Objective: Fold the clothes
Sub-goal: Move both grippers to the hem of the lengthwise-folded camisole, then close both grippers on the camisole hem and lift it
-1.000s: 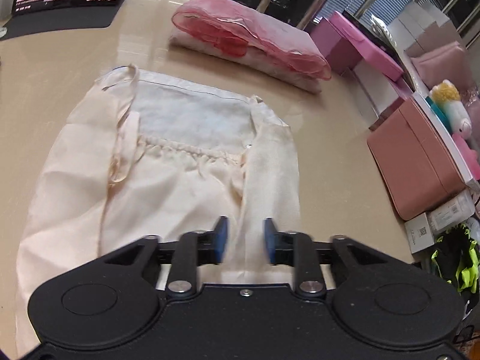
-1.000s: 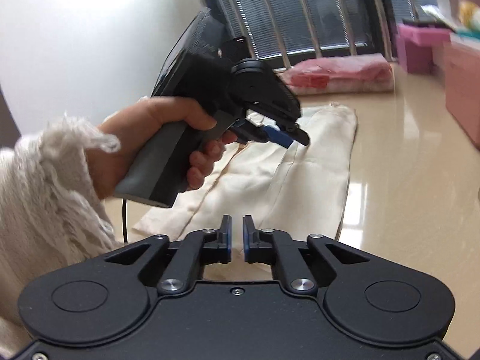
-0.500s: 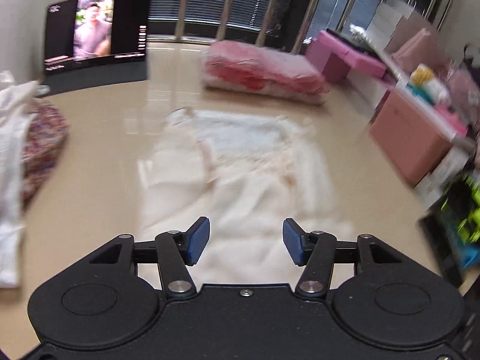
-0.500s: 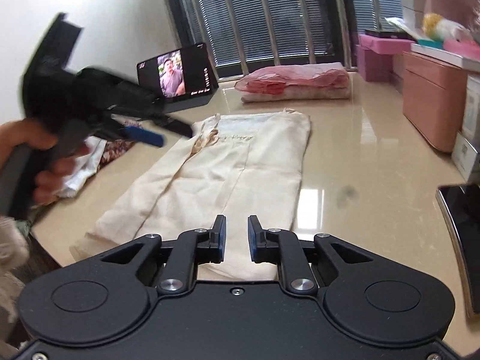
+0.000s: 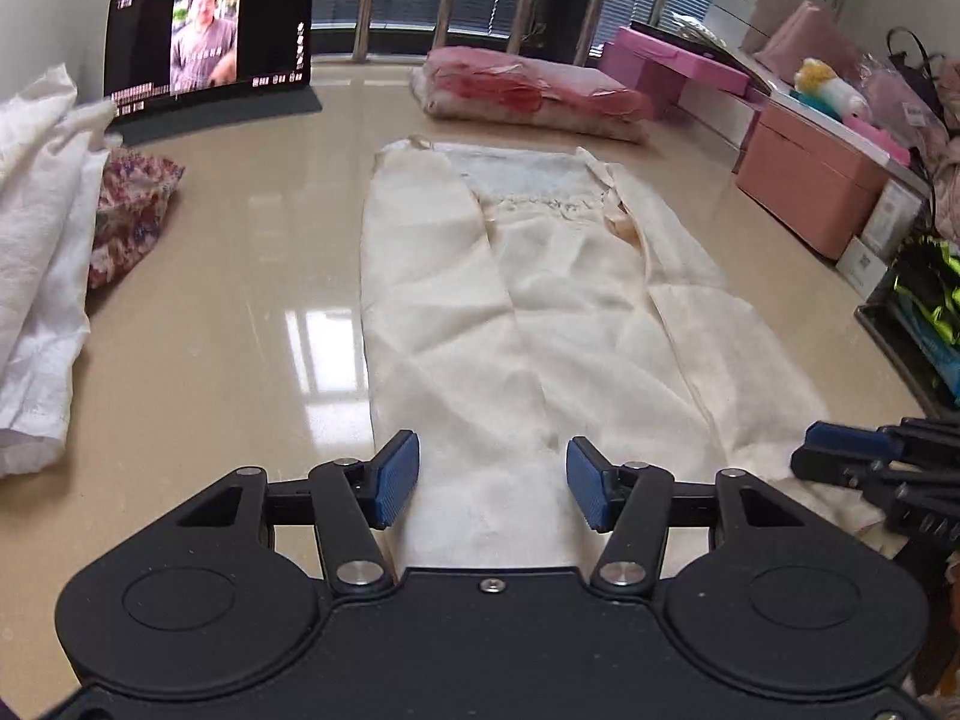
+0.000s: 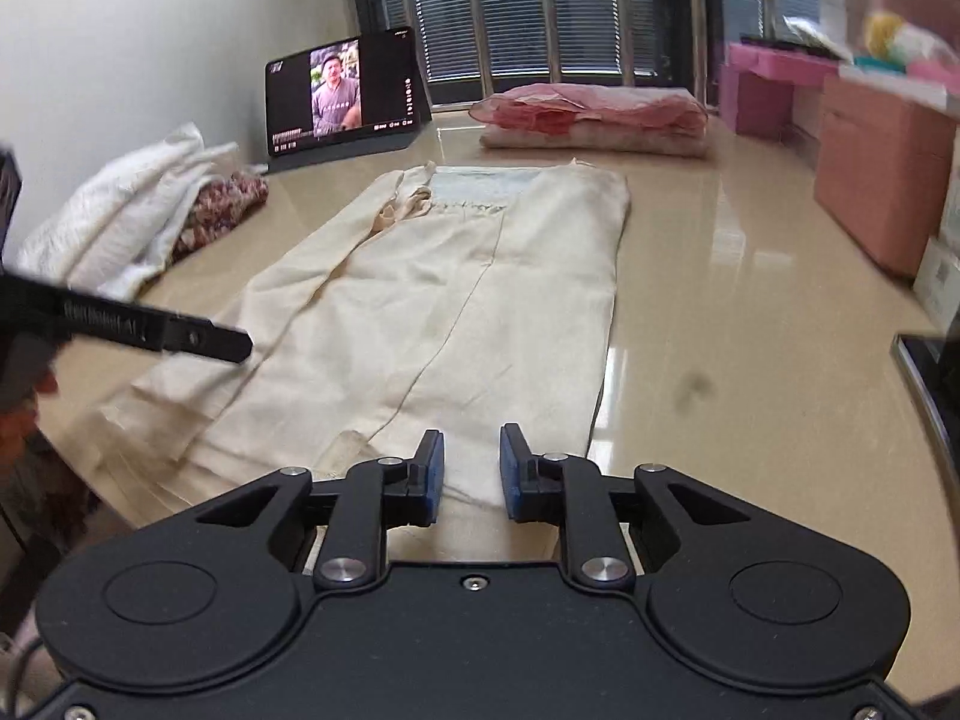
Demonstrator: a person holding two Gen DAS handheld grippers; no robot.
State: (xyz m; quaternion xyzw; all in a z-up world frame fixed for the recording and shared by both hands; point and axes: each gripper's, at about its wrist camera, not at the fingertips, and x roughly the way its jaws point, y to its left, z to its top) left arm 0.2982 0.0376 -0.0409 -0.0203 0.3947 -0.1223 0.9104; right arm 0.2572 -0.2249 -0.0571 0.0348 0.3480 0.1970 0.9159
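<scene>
A cream dress [image 5: 540, 312] lies flat and lengthwise on the glossy beige table [image 5: 240, 300], both long sides folded in over its middle. My left gripper [image 5: 492, 480] hovers open above the near hem, nothing between its blue pads. My right gripper [image 6: 473, 474] is low over the same hem [image 6: 474, 456] further right. Its jaws are opening with a narrow gap, and the pads press on nothing. In the left wrist view the right gripper [image 5: 870, 462] shows at the right edge. The left gripper's finger [image 6: 162, 330] reaches in from the left in the right wrist view.
A tablet [image 5: 204, 42] playing video stands at the far left. A pink and red folded bundle in plastic [image 5: 528, 90] lies beyond the dress. White cloth [image 5: 36, 240] and a floral cloth [image 5: 132, 204] are piled at the left. Pink boxes [image 5: 810, 192] line the right side.
My left gripper has drawn back from the dress's upper part to its near hem, and its jaws have widened. The right gripper has sunk a little, its gap growing slightly.
</scene>
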